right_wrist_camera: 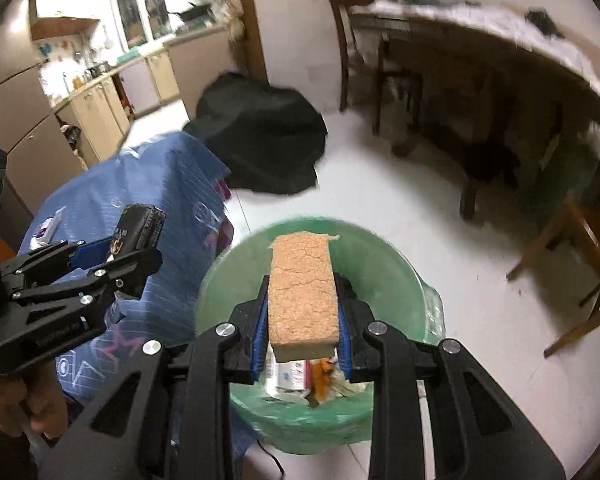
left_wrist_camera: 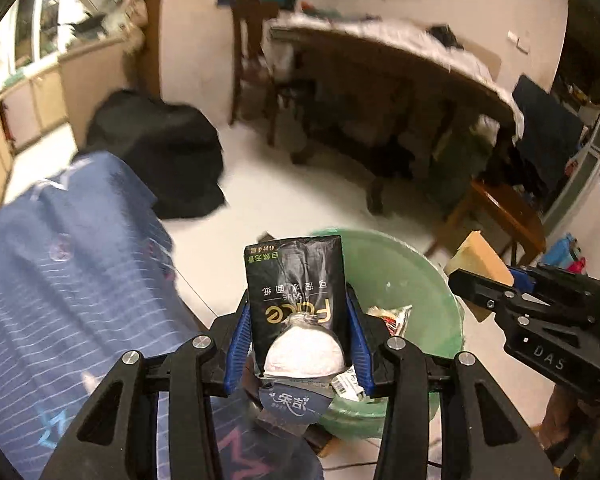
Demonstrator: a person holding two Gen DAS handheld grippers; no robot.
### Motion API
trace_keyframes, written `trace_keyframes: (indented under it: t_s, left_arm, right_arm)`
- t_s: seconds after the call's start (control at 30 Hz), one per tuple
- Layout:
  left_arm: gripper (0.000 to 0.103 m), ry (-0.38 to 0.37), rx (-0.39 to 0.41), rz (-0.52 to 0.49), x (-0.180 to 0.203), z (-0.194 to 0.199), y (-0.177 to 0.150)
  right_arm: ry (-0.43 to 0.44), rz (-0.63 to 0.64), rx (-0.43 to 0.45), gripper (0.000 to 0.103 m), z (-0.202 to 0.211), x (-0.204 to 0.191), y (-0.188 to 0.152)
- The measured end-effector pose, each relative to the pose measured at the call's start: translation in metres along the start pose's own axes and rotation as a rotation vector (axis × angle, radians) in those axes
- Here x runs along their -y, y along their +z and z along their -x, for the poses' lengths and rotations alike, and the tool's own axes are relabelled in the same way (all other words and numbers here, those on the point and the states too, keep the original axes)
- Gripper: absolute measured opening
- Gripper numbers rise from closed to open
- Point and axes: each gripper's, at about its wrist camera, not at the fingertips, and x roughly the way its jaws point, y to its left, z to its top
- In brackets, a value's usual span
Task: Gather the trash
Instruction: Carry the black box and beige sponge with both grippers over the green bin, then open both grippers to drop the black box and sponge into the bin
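Note:
My left gripper (left_wrist_camera: 298, 312) is shut on a black tissue pack (left_wrist_camera: 296, 280) with gold lettering, held above the near left rim of a green trash bin (left_wrist_camera: 424, 276). My right gripper (right_wrist_camera: 303, 312) is shut on a tan cracked sponge block (right_wrist_camera: 303, 292), held over the same green trash bin (right_wrist_camera: 384, 256). The bin is lined with a green bag and holds wrappers and scraps (right_wrist_camera: 320, 376). Each gripper shows in the other's view: the right one with the sponge (left_wrist_camera: 480, 260) at the right, the left one with the pack (right_wrist_camera: 138, 228) at the left.
A blue patterned cloth (right_wrist_camera: 156, 200) covers a surface left of the bin, with small items (right_wrist_camera: 44, 232) on it. A black bag (right_wrist_camera: 260, 132) lies on the white floor behind. A wooden table (right_wrist_camera: 480, 64) and chairs (right_wrist_camera: 580, 248) stand right. Kitchen cabinets (right_wrist_camera: 100, 96) line the far left.

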Motion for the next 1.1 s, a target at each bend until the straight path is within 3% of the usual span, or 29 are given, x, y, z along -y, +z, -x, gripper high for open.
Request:
trace_keyframes:
  t_s: [0.13,0.33,1.0,1.03,1.07,1.1]
  left_arm:
    - [0.044,-0.057,-0.121,0.008,-0.002,-0.049,0.007]
    - [0.044,-0.037,-0.203,-0.003,-0.004,-0.099,0.003]
    - [0.045,-0.027,-0.191,-0.001,-0.003,-0.1,-0.007]
    - [0.046,-0.024,-0.189,0.002,-0.005,-0.1,-0.007]
    - [0.047,-0.021,-0.188,0.003,-0.004,-0.1,-0.007]
    - [0.048,-0.017,-0.187,0.006,-0.005,-0.1,-0.007]
  right_arm:
    - [0.001,-0.028,-0.074,0.026,-0.022,0.017,0.003]
    - [0.003,-0.021,-0.135,0.026,-0.044,0.024,-0.004]
    - [0.003,-0.03,-0.147,0.026,-0.057,0.034,-0.003]
    - [0.004,-0.036,-0.146,0.029,-0.058,0.035,-0.003]
    - [0.005,-0.041,-0.145,0.042,-0.059,0.036,-0.003]
    - [0.006,-0.049,-0.139,0.048,-0.059,0.038,-0.004]
